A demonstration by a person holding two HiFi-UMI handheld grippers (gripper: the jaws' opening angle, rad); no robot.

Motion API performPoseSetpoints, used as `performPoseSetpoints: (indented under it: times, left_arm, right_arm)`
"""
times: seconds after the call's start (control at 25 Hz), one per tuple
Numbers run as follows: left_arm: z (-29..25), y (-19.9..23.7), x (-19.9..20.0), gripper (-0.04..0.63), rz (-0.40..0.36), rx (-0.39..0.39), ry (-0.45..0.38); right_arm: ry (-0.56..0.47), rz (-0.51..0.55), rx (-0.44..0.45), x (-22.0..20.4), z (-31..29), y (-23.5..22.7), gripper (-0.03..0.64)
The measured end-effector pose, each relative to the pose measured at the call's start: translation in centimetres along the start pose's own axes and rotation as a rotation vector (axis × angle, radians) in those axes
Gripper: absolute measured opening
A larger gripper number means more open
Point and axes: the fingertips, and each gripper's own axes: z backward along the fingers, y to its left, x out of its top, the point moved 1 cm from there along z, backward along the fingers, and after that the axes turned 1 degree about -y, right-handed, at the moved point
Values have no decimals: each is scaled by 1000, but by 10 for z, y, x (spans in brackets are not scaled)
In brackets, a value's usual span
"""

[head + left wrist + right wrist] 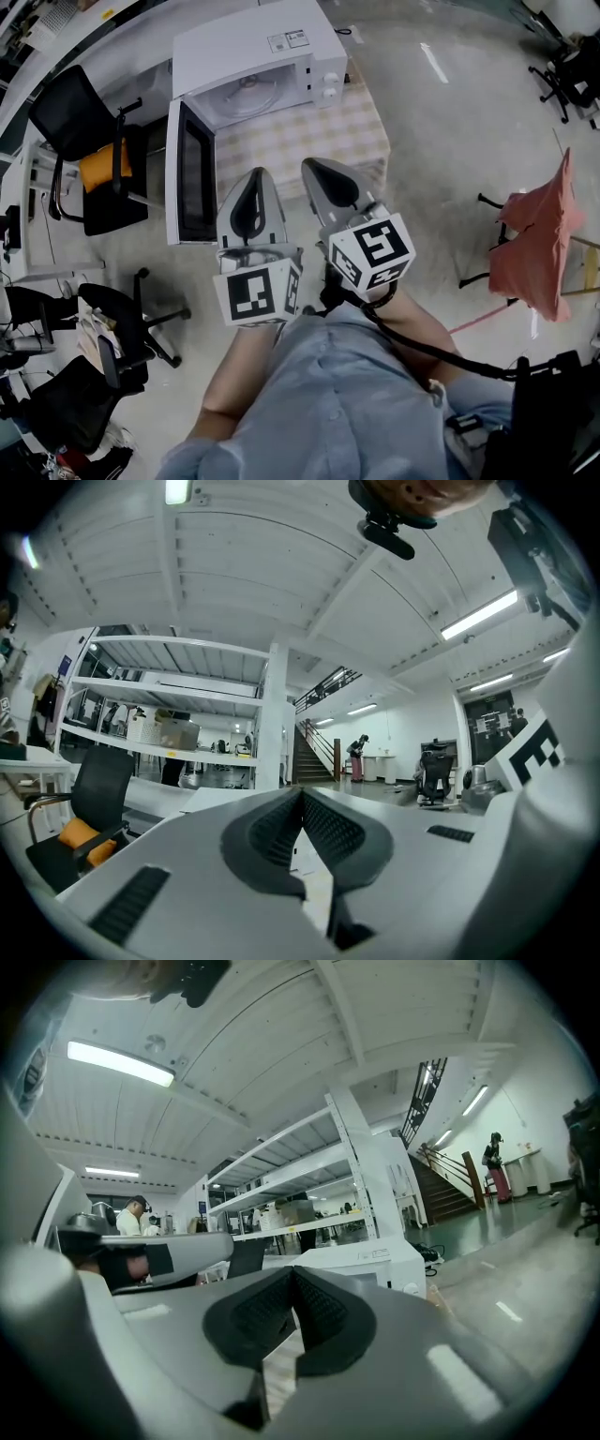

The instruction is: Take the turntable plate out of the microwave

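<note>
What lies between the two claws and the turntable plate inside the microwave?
In the head view, only bare checkered tablecloth lies between the left claw, the right claw and the turntable plate; the open door stands aside.

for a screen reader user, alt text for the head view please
A white microwave stands on a checked table, door open, turntable plate inside. The left gripper and right gripper, both shut and empty, point toward it.
</note>
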Motion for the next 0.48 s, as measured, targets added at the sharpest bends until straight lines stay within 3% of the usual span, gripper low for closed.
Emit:
performPoseSetpoints:
  times: [0.48]
  left_arm:
    - [-54,-17,6,8,-58,37,-3]
  right_arm:
    - [-23,-39,61,14,-31,-50,2]
